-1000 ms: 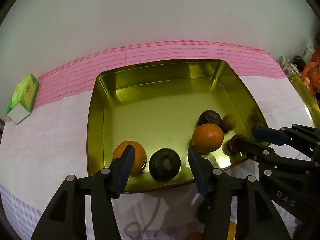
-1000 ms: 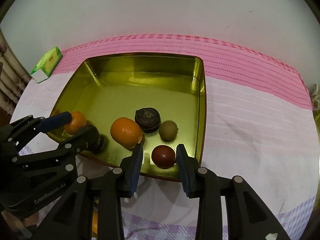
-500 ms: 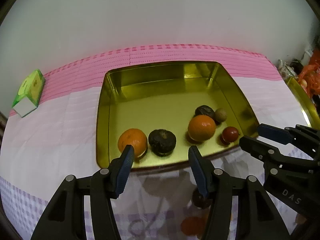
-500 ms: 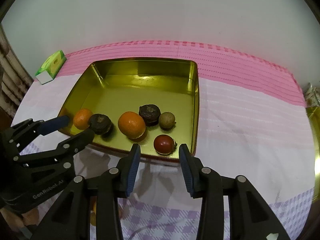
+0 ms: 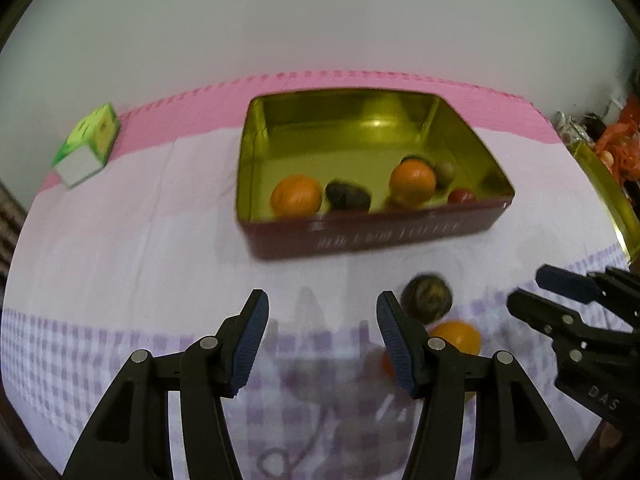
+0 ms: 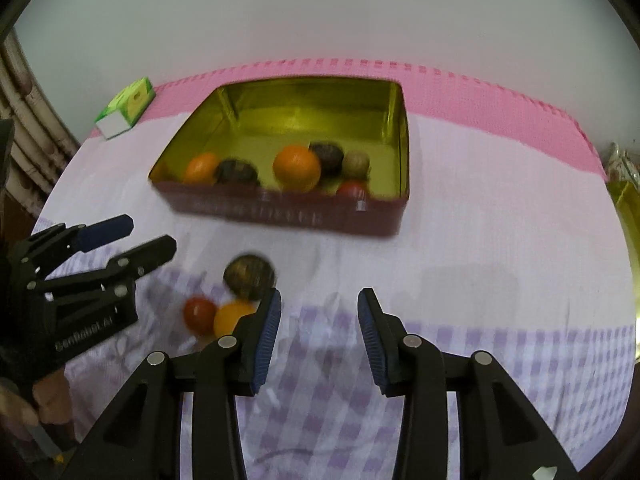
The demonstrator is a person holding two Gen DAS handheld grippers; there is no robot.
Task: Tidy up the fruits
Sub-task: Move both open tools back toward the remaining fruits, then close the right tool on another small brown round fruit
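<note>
Both grippers, left and right, drew back from the tin, bringing loose fruits on the cloth into view.

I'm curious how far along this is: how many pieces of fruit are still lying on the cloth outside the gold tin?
3: a dark round fruit nearest the tin, with a red fruit and an orange fruit just in front. Others may hide behind the grippers.

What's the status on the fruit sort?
Left gripper and right gripper open, empty. Six fruits in tin; three loose on cloth: dark, red, orange. Nothing blocking.
</note>
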